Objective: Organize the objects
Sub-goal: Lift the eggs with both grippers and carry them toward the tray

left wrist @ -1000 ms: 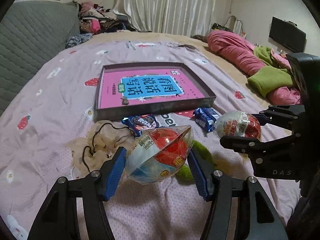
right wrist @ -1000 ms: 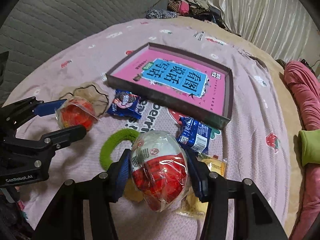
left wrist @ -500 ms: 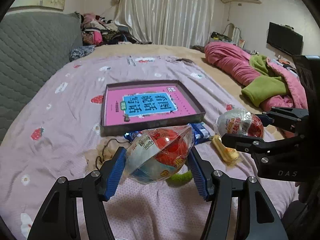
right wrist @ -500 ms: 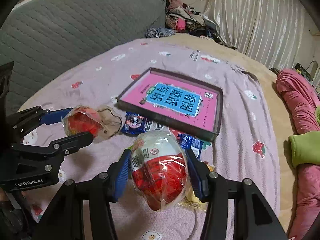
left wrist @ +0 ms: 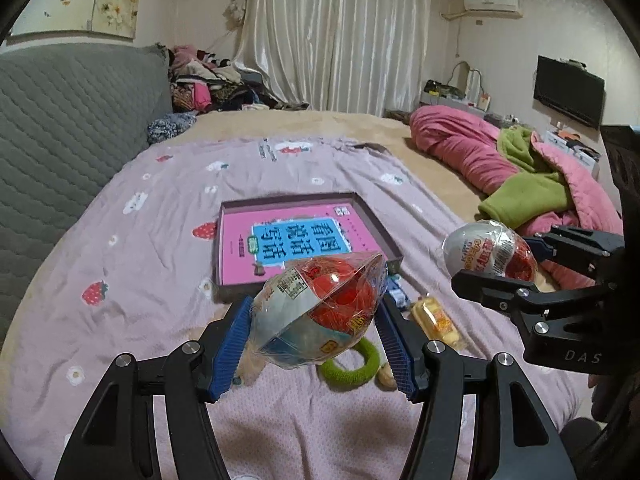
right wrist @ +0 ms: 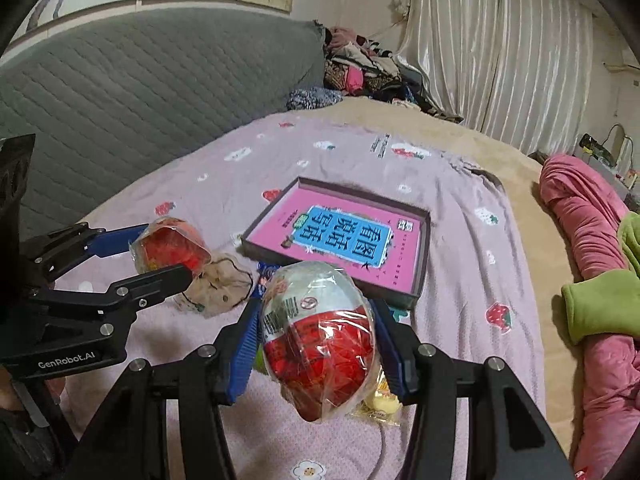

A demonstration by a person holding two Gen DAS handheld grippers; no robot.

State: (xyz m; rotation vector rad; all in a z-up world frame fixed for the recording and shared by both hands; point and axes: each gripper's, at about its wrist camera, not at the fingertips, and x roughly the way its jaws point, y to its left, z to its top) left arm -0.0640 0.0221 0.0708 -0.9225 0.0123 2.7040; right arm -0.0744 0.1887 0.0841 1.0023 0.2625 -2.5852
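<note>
Two film-wrapped, egg-shaped toy capsules, red below and white above, hang in the air over a bed. The left hand-held gripper (left wrist: pixel 316 344) is clamped on one wrapped egg (left wrist: pixel 320 312), its blue pads pressing the crinkled film on both flanks. The right hand-held gripper (right wrist: pixel 316 344) is clenched on the second wrapped egg (right wrist: pixel 320 336), narrow end pointing down. Each capsule sits clear of the lilac strawberry-print bedsheet (left wrist: pixel 160 240), in front of and above a shallow grey cardboard tray (right wrist: pixel 416 288) that holds a pink-and-blue children's book (right wrist: pixel 344 240).

On the sheet beneath lie a green knitted ring (left wrist: pixel 352 372), a yellow wrapped snack (left wrist: pixel 436 320), a blue snack packet (left wrist: pixel 398 292) and a beige drawstring pouch (right wrist: pixel 216 284). A pink quilt with a green fleece (left wrist: pixel 524 196) is bundled at the bed's far side.

The step in hand appears to be carrying both eggs to the tray. Done well, it likely means keeping the squeeze steady, since the slick film could let an egg slide. It also means clearing the tray's near wall before lowering, and setting each egg down where it cannot roll.
</note>
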